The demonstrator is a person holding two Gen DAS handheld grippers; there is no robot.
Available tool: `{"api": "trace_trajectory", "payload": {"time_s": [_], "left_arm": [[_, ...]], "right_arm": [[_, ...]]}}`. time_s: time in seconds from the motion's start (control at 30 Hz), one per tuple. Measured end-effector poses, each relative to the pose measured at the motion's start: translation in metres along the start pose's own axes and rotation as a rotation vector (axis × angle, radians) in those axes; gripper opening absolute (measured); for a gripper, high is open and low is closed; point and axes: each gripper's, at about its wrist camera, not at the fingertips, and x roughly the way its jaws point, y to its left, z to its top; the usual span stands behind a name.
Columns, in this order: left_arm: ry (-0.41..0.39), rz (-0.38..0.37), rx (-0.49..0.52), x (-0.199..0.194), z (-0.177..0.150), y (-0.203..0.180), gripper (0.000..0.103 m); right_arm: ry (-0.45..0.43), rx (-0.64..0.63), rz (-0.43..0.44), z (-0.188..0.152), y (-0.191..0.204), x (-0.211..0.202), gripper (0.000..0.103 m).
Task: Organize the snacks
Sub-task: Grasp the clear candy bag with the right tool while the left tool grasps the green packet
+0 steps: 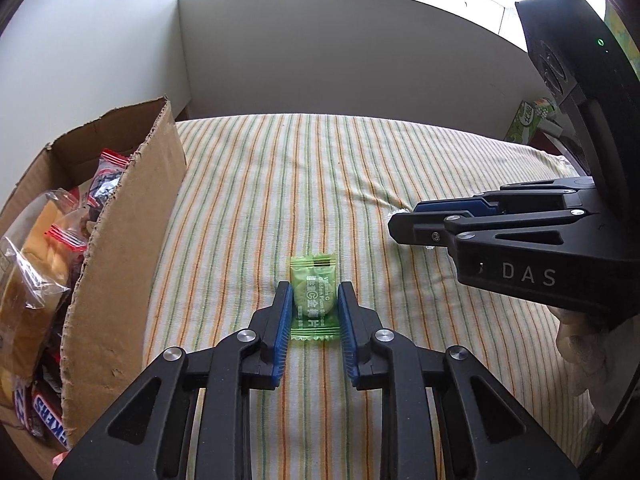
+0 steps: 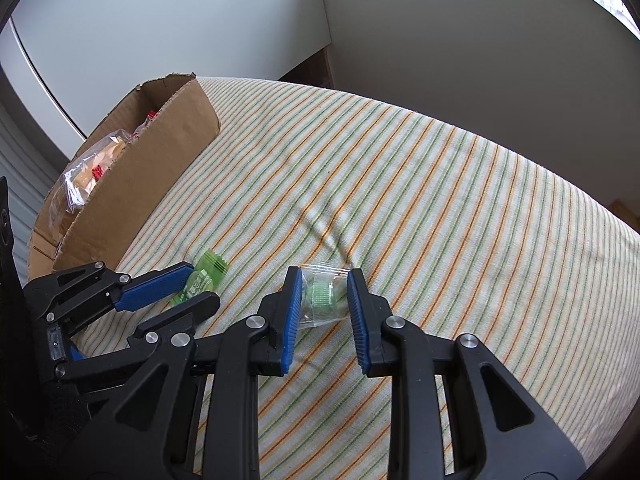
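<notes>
Striped cloth [image 1: 360, 184] covers the table, with a cardboard box [image 1: 132, 216] of snacks at its left. The left gripper [image 1: 312, 300] has its jaws partly open around a green candy [image 1: 312, 300], maybe touching it. The right gripper [image 2: 323, 284] is open around a clear candy packet [image 2: 322, 294]. Both wrappers look slippery and flat, so they could slide out, or the jaws could pinch the cloth too.

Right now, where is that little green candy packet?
The green candy packet lies flat on the striped cloth, between the open fingers of the left gripper, with the cardboard box of snacks to its left.
</notes>
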Motion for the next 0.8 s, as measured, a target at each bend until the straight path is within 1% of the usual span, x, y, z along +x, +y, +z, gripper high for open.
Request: {"api": "trace_trajectory", "payload": {"time_s": [0.23, 0.4, 0.6, 0.8], "left_arm": [[-0.011, 0.007, 0.029, -0.005, -0.004, -0.014, 0.021], [-0.023, -0.006, 0.032, -0.011, -0.006, -0.016, 0.021], [-0.069, -0.046, 0.015, -0.030, -0.006, -0.014, 0.021], [-0.137, -0.077, -0.003, -0.055, -0.003, -0.012, 0.021]], "right_arm": [[-0.006, 0.006, -0.013, -0.009, 0.001, -0.007, 0.024], [-0.013, 0.030, -0.022, -0.014, -0.003, -0.014, 0.024], [-0.043, 0.063, -0.033, -0.018, -0.006, -0.031, 0.024], [-0.096, 0.074, -0.033, -0.014, 0.005, -0.052, 0.024]]}}
